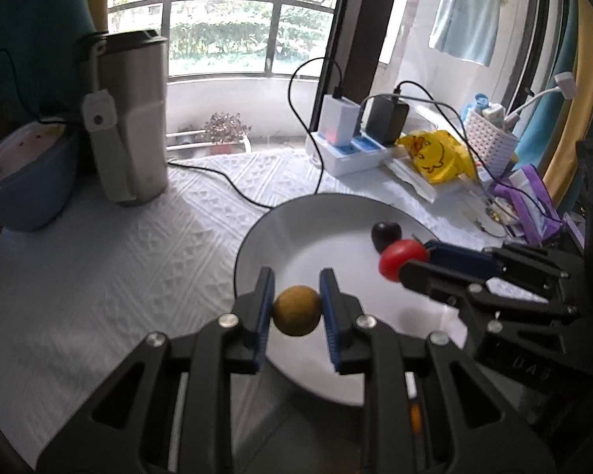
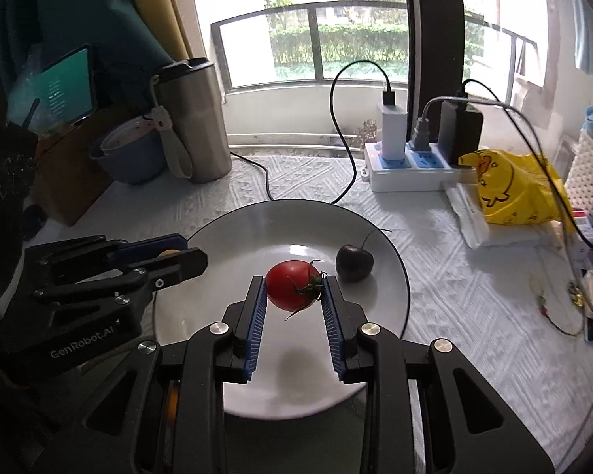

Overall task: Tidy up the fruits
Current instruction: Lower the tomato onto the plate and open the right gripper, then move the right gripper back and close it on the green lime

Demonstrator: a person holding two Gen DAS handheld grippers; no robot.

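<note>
My left gripper (image 1: 297,296) is shut on a small round yellow-brown fruit (image 1: 297,310) and holds it above the near left part of a white plate (image 1: 272,229). My right gripper (image 2: 293,290) is shut on a red cherry tomato (image 2: 292,284) with a green stem, held above the plate's middle (image 2: 233,229). A dark cherry (image 2: 353,262) lies on the plate just right of the tomato; it also shows in the left wrist view (image 1: 385,233), behind the tomato (image 1: 401,258). The left gripper shows at the left in the right wrist view (image 2: 178,256).
A steel tumbler (image 1: 132,118) and a blue bowl (image 1: 23,181) stand at the back left. A power strip with chargers (image 2: 411,166), black cables, a yellow bag (image 2: 510,189) and a white basket (image 1: 490,138) crowd the back right. A white textured cloth (image 1: 118,276) covers the table.
</note>
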